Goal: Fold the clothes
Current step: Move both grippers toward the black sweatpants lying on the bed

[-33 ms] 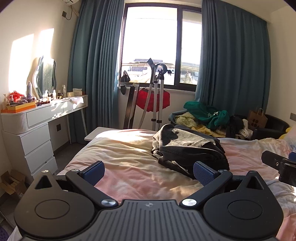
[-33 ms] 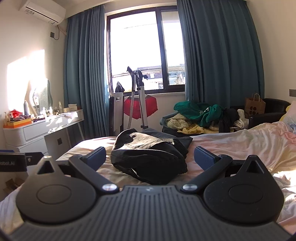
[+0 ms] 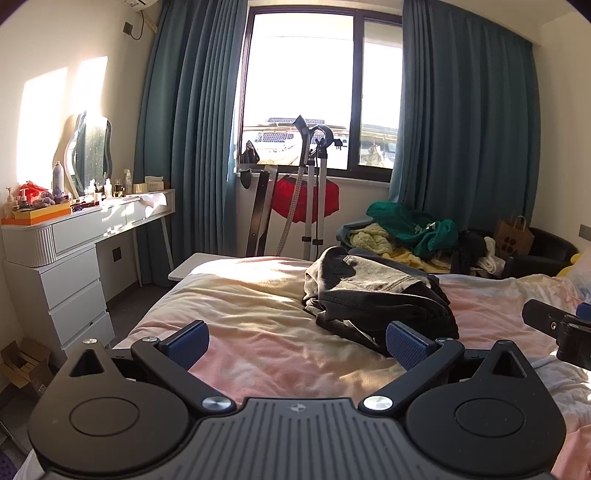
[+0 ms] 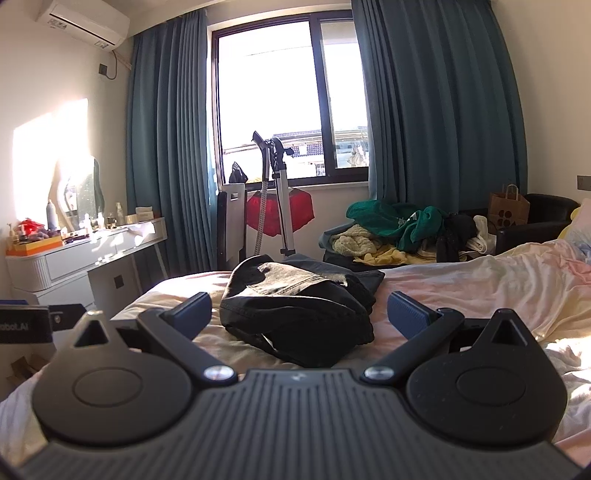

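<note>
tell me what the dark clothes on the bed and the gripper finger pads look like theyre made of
Dark clothes: probably denim, matte, faded grey panel with a stitched hem. Left gripper pads: blue, finely textured, likely rubber. Right gripper pads look the same.

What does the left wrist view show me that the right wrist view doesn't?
Only the left wrist view shows the cardboard box on the floor by the white drawers, and the right gripper's edge poking in at its right side. Only the right wrist view shows the air conditioner high on the wall, and part of the left gripper at its left edge. Both show the crumpled dark clothes on the bed, the pile of clothes under the window, the brown paper bag, and each camera's own fingers spread open, holding nothing.
</note>
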`<move>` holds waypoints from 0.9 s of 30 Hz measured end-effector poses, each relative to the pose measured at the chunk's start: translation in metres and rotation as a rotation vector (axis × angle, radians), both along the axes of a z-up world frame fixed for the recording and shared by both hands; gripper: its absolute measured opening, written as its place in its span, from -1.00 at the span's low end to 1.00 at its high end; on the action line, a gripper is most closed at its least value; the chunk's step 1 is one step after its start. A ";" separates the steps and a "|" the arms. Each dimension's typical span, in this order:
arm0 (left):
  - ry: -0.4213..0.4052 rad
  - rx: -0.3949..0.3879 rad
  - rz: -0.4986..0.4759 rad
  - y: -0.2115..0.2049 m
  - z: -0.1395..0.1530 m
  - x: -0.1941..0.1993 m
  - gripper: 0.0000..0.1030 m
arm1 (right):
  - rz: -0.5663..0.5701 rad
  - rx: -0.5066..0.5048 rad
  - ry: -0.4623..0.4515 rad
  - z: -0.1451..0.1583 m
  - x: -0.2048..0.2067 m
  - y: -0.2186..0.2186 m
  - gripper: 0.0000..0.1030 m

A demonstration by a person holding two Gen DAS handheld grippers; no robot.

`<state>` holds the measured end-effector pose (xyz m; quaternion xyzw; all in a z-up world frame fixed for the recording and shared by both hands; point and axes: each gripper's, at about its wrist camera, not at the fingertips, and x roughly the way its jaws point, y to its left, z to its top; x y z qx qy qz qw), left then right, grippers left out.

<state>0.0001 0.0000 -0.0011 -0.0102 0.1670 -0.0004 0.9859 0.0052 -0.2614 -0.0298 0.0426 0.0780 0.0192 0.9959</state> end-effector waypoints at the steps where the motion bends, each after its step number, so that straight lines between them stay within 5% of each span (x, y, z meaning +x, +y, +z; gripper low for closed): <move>1: 0.002 -0.001 -0.001 0.000 -0.001 0.000 1.00 | -0.003 0.000 0.006 -0.001 0.000 0.000 1.00; 9: 0.081 -0.018 -0.027 0.003 -0.025 0.030 1.00 | -0.025 0.068 0.059 -0.004 0.016 -0.006 1.00; 27: 0.054 -0.038 -0.077 -0.003 -0.060 0.039 1.00 | -0.021 0.072 -0.031 -0.010 0.010 -0.003 1.00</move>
